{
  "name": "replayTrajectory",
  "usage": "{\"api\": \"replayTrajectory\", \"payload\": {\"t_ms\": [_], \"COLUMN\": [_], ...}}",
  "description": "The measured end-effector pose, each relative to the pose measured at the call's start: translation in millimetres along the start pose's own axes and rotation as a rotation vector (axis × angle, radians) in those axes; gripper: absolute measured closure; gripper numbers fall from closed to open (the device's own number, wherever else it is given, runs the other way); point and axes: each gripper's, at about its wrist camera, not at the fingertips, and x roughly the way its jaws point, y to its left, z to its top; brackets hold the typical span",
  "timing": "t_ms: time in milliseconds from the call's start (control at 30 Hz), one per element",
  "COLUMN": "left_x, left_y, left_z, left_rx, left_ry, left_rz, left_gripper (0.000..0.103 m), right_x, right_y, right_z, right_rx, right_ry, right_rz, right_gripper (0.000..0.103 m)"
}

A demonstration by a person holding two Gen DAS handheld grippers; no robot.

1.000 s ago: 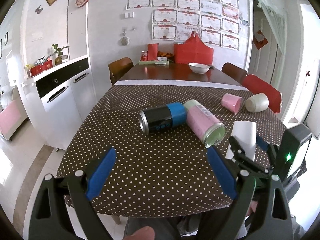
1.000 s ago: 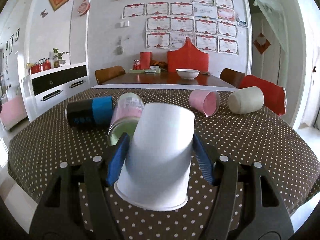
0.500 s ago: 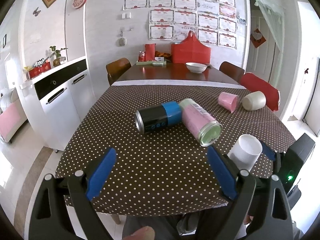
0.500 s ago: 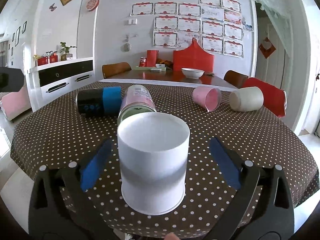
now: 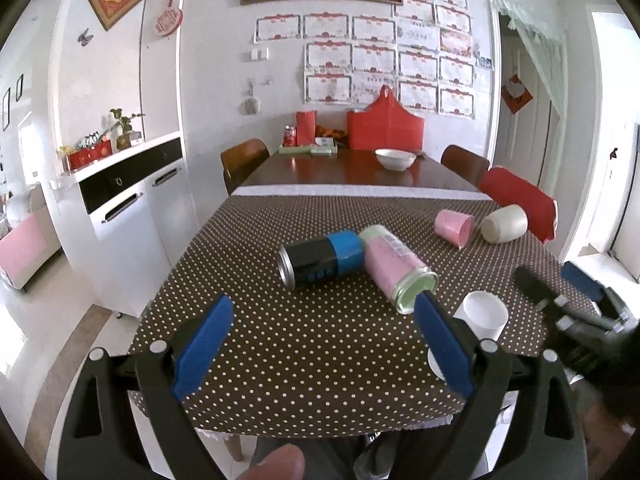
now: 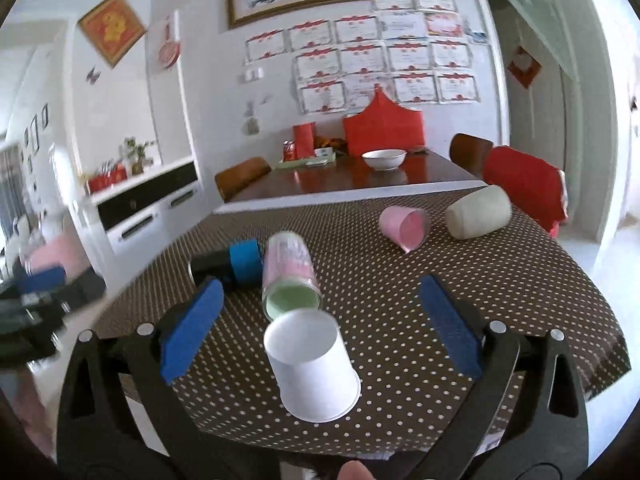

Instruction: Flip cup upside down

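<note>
A white paper cup (image 6: pixel 312 366) stands upside down on the dotted tablecloth (image 6: pixel 500 288) near the front edge. It also shows in the left wrist view (image 5: pixel 482 314). My right gripper (image 6: pixel 320 332) is open and empty, its blue pads well apart on either side of the cup, raised and drawn back from it. My left gripper (image 5: pixel 320 344) is open and empty above the front edge of the tablecloth (image 5: pixel 280 340), left of the cup.
A black and blue can (image 5: pixel 320 258) and a pink and green can (image 5: pixel 396 268) lie on their sides mid-table. A pink cup (image 5: pixel 454 226) and a beige cup (image 5: pixel 504 224) lie further right. A white bowl (image 5: pixel 394 158) sits far back. A white cabinet (image 5: pixel 120 208) stands left.
The right gripper opened, released the white cup standing upside down on the table, then lifted and drew back. The left gripper rose slightly.
</note>
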Motion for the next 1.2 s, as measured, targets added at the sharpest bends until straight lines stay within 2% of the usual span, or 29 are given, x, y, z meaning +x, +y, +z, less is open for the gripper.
{"api": "replayTrajectory", "payload": {"t_ms": [133, 300, 633, 800, 1200], "left_x": [-13, -32, -83, -99, -109], "left_y": [-3, -11, -14, -12, -7], "left_z": [5, 8, 13, 16, 19], "left_rx": [0.011, 0.029, 0.022, 0.014, -0.003], "left_ry": [-0.032, -0.066, -0.144, -0.162, -0.171], "left_rz": [0.009, 0.009, 0.037, 0.035, 0.022], "left_gripper": [0.012, 0.012, 0.012, 0.012, 0.012], "right_x": [-19, -38, -84, -87, -99], "right_y": [2, 15, 31, 42, 43], "right_z": [13, 14, 24, 21, 28], "right_rx": [0.013, -0.013, -0.023, -0.036, -0.032], "right_ry": [0.017, 0.037, -0.026, -0.001, -0.037], "right_rz": [-0.044, -0.081, -0.153, -0.123, -0.194], "right_gripper": [0.006, 0.006, 0.006, 0.006, 0.006]}}
